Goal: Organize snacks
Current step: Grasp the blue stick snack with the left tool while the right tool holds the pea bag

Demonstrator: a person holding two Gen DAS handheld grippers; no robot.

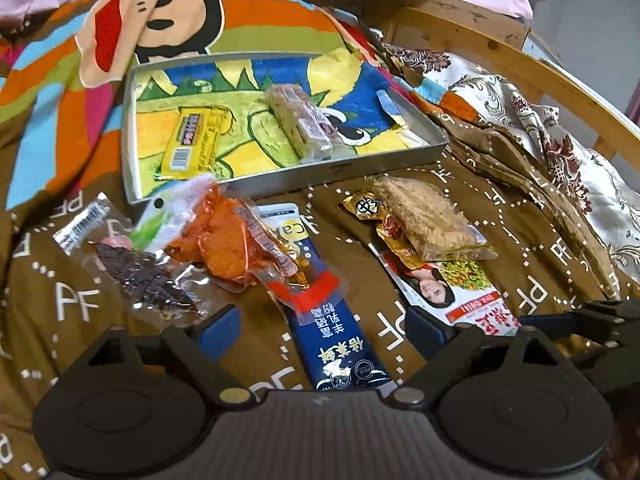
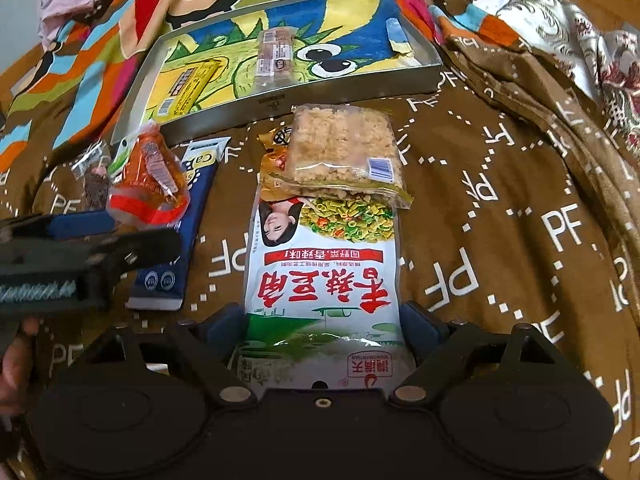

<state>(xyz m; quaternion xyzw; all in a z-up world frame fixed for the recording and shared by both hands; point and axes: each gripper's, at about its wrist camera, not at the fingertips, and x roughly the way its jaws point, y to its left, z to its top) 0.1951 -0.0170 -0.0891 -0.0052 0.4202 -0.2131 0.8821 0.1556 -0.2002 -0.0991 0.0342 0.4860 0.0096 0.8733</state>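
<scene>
A grey metal tray (image 1: 276, 176) (image 2: 280, 98) lies on the bed and holds a yellow bar (image 1: 192, 142) (image 2: 186, 88) and a pale wrapped bar (image 1: 304, 120) (image 2: 276, 56). In front of it lie a dark-blue milk pack (image 1: 332, 332) (image 2: 176, 248), an orange snack pouch (image 1: 228, 240) (image 2: 150, 184), a dark jerky packet (image 1: 140, 280), a puffed-rice cake pack (image 1: 432, 220) (image 2: 344, 148) and a white-green bean snack bag (image 1: 460, 292) (image 2: 324, 280). My left gripper (image 1: 324, 332) (image 2: 80, 236) is open astride the milk pack. My right gripper (image 2: 324, 328) is open around the bean bag's near end.
A gold packet (image 1: 384, 224) (image 2: 274, 168) lies under the rice cake. The bedding is a brown "PF" blanket (image 2: 500, 260) with a cartoon-monkey print (image 1: 168, 20) behind the tray. A floral cloth (image 1: 540, 128) and a wooden bed frame (image 1: 500, 52) lie at the right.
</scene>
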